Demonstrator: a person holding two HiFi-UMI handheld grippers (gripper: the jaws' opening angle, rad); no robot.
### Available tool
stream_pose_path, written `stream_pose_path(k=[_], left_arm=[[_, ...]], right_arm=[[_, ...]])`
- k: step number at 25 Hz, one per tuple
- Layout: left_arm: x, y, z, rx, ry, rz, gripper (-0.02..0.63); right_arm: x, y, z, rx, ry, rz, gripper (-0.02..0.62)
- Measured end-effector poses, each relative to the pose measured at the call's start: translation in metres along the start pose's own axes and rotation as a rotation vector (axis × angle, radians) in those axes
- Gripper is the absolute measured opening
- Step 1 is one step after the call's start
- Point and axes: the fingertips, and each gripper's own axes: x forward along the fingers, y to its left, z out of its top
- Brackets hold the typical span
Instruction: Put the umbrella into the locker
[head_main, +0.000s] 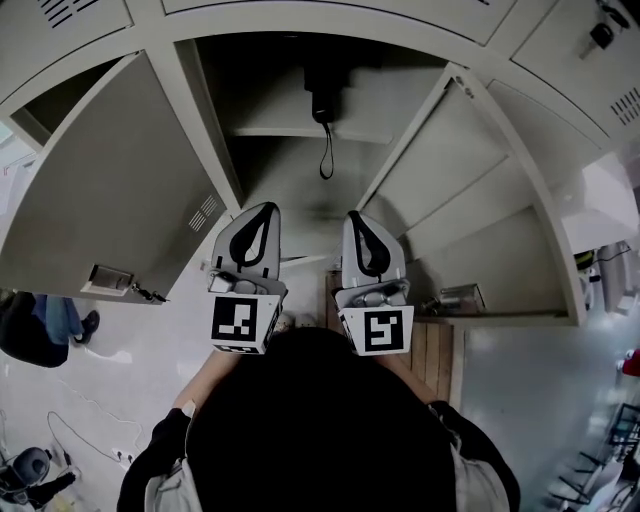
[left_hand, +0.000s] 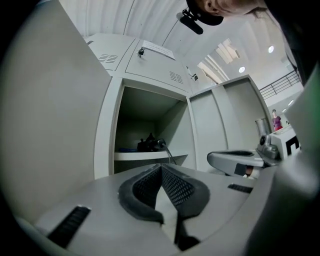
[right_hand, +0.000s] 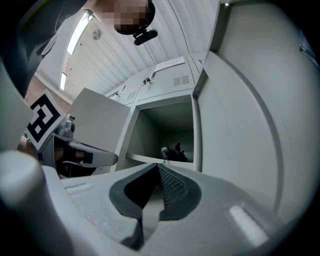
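Observation:
A black folded umbrella (head_main: 322, 95) lies on the shelf (head_main: 290, 131) inside the open locker, its strap hanging over the shelf's front edge. It also shows in the left gripper view as the umbrella (left_hand: 148, 145), and in the right gripper view as the umbrella (right_hand: 175, 152). My left gripper (head_main: 267, 210) and right gripper (head_main: 357, 217) are side by side in front of the locker opening, below the shelf and apart from the umbrella. Both point level toward it. In the left gripper view the left gripper (left_hand: 161, 168) is shut and empty. In the right gripper view the right gripper (right_hand: 157, 168) is shut and empty too.
The locker's left door (head_main: 110, 190) stands swung open beside my left gripper. Another open door (head_main: 470, 180) stands on the right. Closed lockers with vents (left_hand: 150, 60) sit above the open one. A wooden board (head_main: 430, 350) lies on the floor below.

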Motion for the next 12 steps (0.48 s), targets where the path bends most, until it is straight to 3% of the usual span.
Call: stream_pose_path(k=[12], left_arm=[[-0.018, -0.022, -0.016, -0.020, 0.011, -0.050, 0.006]], right_arm=[[-0.021, 0.012, -0.011, 0.023, 0.024, 0.007, 0.003]])
